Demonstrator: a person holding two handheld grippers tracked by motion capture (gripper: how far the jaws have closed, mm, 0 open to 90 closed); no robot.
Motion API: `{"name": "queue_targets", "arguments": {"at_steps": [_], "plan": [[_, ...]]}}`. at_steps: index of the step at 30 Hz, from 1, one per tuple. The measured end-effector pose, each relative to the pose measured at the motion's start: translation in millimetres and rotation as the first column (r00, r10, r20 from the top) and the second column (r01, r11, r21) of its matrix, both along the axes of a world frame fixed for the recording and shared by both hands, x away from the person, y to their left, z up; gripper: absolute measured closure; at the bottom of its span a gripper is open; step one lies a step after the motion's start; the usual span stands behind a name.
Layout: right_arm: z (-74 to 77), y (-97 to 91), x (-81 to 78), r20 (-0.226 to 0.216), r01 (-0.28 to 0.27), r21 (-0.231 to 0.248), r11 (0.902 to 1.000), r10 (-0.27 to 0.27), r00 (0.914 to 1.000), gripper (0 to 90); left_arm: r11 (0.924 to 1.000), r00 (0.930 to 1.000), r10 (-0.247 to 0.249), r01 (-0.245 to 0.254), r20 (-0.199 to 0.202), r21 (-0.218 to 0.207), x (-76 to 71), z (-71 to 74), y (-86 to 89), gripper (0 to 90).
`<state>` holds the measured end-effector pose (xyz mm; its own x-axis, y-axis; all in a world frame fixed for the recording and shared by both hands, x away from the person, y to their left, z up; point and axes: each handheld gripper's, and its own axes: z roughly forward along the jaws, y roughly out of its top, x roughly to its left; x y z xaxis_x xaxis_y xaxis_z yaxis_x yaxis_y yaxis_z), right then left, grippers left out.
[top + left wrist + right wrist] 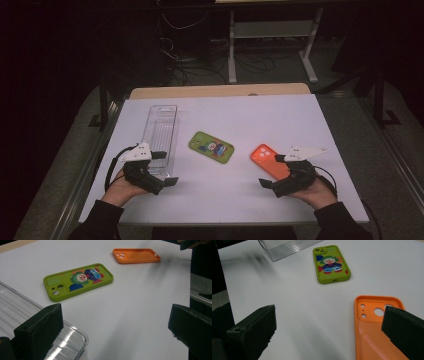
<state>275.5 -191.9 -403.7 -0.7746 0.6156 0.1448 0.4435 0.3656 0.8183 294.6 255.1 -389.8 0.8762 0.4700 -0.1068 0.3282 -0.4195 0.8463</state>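
Two phone cases (211,147) (266,159) lie on white table (280,120).

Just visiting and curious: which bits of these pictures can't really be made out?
- Orange phone case: right gripper view, near end cut off by the bottom edge, one corner behind the right tool's jaw.
- Clear plastic tray: left gripper view, cut off by the left edge, partly behind the jaw.
- Floor cables: high view, too dark.

— High view: from above the near edge, facing forward and down over the whole white table (300,120).
— Gripper views: low, close, facing inward; both sharing the green clown-printed phone case (78,281) (331,263).
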Motion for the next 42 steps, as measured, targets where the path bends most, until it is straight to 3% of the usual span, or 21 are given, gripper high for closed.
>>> {"name": "queue_targets", "arguments": {"at_steps": [17,22,32,42], "plan": [[6.7,-3.6,7.6,0.017,0.033,-0.012,0.9994,-0.032,0.9993,0.0,0.9985,0.9996,-0.028,0.027,-0.011,-0.048,7.8,7.4,-13.7,0.0],[9.4,-7.3,13.3,0.023,0.059,-0.026,0.998,-0.058,0.998,0.0,0.9971,0.9985,-0.054,0.054,-0.005,-0.054,11.5,11.3,-27.4,0.0],[15.9,-14.6,32.2,0.02,0.121,-0.024,0.9924,-0.12,0.9925,0.0,0.9929,0.9933,-0.112,0.11,-0.03,-0.045,16.1,11.6,-51.9,0.0],[22.1,-17.9,51.0,0.02,0.14,-0.042,0.9892,-0.14,0.99,0.0,0.9875,0.9871,-0.155,0.154,-0.039,-0.032,18.4,7.9,-83.9,0.0]]}}
